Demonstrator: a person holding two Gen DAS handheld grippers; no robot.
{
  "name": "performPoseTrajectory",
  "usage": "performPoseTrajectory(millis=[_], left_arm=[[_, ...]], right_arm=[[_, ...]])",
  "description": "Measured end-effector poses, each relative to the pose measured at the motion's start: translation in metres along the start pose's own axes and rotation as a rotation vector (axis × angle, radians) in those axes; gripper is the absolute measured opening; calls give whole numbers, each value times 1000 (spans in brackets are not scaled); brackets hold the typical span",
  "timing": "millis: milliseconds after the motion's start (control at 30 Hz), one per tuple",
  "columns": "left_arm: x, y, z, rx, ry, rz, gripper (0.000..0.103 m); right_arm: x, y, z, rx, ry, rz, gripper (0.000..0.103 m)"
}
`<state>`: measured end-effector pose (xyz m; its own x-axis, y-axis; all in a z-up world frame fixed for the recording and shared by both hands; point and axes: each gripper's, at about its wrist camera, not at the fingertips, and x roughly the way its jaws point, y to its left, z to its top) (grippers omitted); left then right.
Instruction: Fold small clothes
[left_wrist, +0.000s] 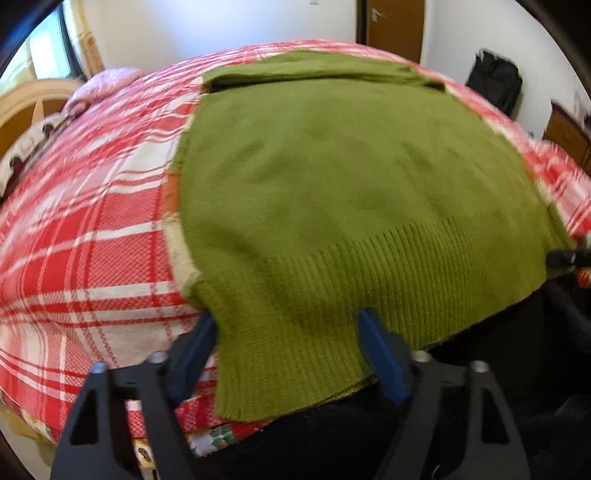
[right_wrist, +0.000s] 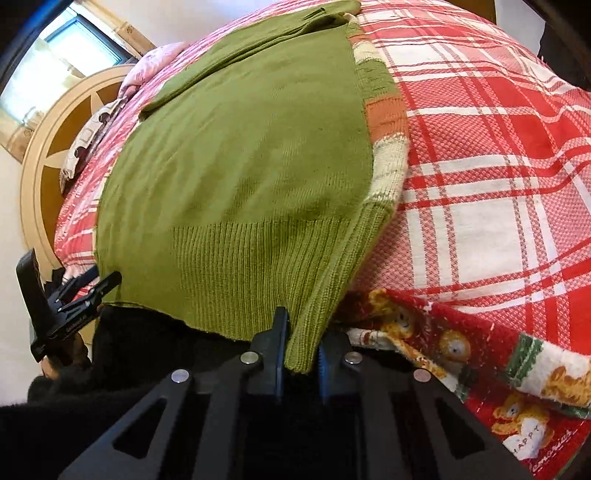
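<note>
item: green knit sweater (left_wrist: 332, 177), spread flat on a bed with a red-and-white plaid cover (left_wrist: 92, 221), ribbed hem (left_wrist: 369, 266) hanging off the near edge; sleeves look folded across the far end. a striped orange, cream and green part (right_wrist: 384, 122) peeks out along one side.

handling: soft, limp, likely light; the knit will stretch and sag between two holds, so corners should be lifted together. the ribbed hem is the thicker, firmer band (the best place to take hold), at its two outer corners.

left tool (left_wrist: 288, 328): fingers spread wide, one hem corner draped between them, not pinched.

right tool (right_wrist: 301, 343): narrowed on the other hem corner, fabric between its pads, apparently gripped.

surroundings: teddy-bear print blanket (right_wrist: 498, 373) under the plaid cover, wooden headboard (right_wrist: 48, 158), window.
</note>
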<state>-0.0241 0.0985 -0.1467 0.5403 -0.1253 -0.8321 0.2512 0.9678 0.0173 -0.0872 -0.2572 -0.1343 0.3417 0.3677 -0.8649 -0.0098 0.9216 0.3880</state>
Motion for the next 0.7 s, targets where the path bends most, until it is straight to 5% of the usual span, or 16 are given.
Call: performPoseTrajectory(millis=[167,233,333,467,567,633,700], left_arm=[[-8,33,-3,-151,-12,-105,28],[-8,43,-6,-198,-4,-151,28],[-4,47,-9,-228,9,-175,34],[7,43,-14,-232,82,-246,70],[8,36,-17,-208,91,-224,71],[7,36,-16,-210,80,-223,63],[5,38,-16,-230,62,-237,25]], right_arm=[[4,-3,-1,6,9,-10,14],[6,-6,-1,19,13,-2,14],[7,-11,0,43,17,23,14],[8,-13,0,60,20,54,14],[10,-14,0,62,20,63,14],[14,-14,0,51,25,64,14],[18,-10,0,32,38,60,14]])
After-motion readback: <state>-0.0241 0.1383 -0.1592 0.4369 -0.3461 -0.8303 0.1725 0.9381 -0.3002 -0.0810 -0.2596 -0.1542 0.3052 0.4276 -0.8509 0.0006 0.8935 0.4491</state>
